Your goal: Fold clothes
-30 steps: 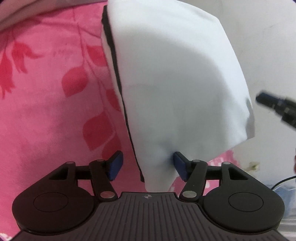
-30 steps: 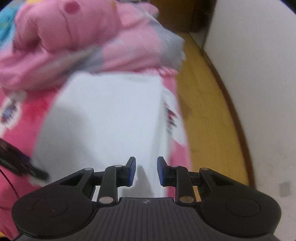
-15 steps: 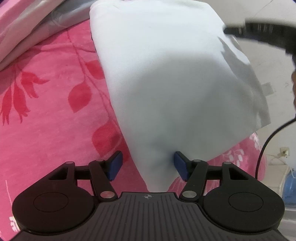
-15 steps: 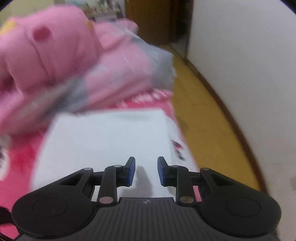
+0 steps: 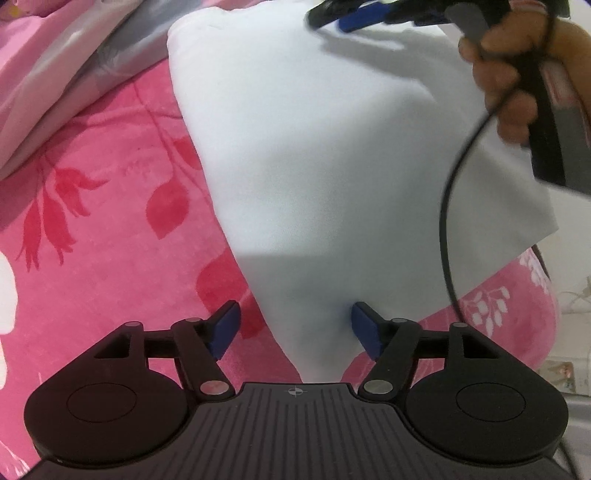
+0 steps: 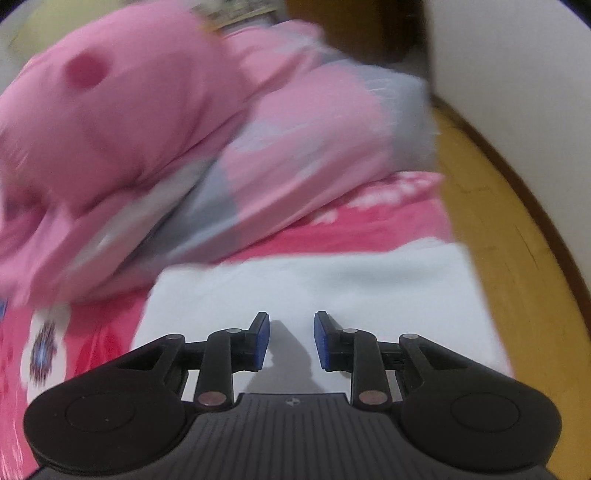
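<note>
Cloth dominates both views: a folded white fabric garment (image 5: 332, 155) lies flat on a bright pink fleece blanket with red leaf print (image 5: 96, 229). The left gripper (image 5: 295, 332) points down over the garment's near corner, its 2 blue-padded jaws opening; that corner sits between them, touching the right-side pad at most, while the other pad stands clear over the blanket, so nothing is clamped. At the garment's far edge the right gripper (image 5: 347, 18) hovers low, carried by a person's hand (image 5: 517, 77), with a black cable (image 5: 448, 206) trailing across the cloth. From the right wrist view its 2 jaws stand a little apart with nothing between them, only their shadow on the white fabric below. A heap of pale pink and grey bedding (image 6: 177, 147) lies just beyond the garment, and a yellow wooden floor (image 6: 517, 258) runs beside the bed
</note>
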A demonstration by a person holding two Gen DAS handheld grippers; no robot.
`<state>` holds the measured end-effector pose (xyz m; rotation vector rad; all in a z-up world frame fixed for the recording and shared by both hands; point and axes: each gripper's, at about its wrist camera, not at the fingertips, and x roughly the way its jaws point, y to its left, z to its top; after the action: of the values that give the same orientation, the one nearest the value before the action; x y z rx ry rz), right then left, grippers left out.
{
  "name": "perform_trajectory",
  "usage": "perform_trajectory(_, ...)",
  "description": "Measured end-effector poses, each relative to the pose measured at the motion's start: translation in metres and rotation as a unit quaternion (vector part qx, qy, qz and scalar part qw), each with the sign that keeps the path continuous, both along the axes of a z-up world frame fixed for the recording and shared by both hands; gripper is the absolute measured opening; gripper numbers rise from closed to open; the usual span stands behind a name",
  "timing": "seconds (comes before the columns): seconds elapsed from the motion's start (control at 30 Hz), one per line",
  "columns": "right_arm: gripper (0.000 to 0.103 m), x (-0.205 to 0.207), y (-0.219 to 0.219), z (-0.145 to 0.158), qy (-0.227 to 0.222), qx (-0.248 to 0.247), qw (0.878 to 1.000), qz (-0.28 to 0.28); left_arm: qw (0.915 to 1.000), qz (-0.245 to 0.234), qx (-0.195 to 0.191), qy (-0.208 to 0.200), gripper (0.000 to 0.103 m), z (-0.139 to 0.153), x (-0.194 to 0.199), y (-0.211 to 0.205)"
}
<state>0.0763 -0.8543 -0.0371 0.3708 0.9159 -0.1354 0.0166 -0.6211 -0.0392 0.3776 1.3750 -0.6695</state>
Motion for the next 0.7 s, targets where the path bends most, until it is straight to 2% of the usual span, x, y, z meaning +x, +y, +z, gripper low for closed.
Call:
perform_trajectory(0.07, 0.028, -0.003, -0.018, 0.004, -0.002, -0.007, 0.999, -0.046, 1.0, -0.001, 0.004, -0.002, 0.067, 0.0, -0.004, -0.004)
perform_trajectory(0.13, 0.027, -0.012, -0.038, 0.011, -0.01, 0.012, 0.996, -0.088, 1.0, -0.003, 0.008, -0.005, 0.067, -0.003, -0.003, -0.013)
perform_trajectory(0.23, 0.029, -0.04, -0.05, 0.033, -0.02, -0.001, 0.991, -0.131, 0.9998, -0.008, 0.01, -0.013, 0.067, -0.006, 0.001, -0.017)
perform_trajectory(0.37, 0.033, -0.105, -0.044, 0.072, -0.019, -0.003, 0.988, -0.15, 0.9995, -0.005, 0.004, -0.032, 0.067, 0.005, -0.002, -0.004)
perform_trajectory(0.4, 0.037, -0.121, -0.035, 0.08, -0.008, -0.002, 0.989, -0.149, 0.9992, -0.008, 0.002, -0.039, 0.067, 0.012, -0.005, 0.002)
perform_trajectory(0.5, 0.041, -0.168, -0.001, 0.105, 0.034, -0.005, 0.992, -0.123, 0.9979, -0.011, -0.014, -0.062, 0.067, 0.032, -0.005, 0.021)
perform_trajectory(0.6, 0.049, -0.211, 0.046, 0.133, 0.063, -0.038, 0.992, -0.098, 0.9943, -0.012, -0.052, -0.092, 0.067, 0.071, -0.011, 0.043)
perform_trajectory(0.7, 0.062, -0.248, 0.084, 0.16, 0.088, -0.053, 0.988, -0.112, 0.9885, -0.005, -0.1, -0.113, 0.067, 0.122, -0.022, 0.07)
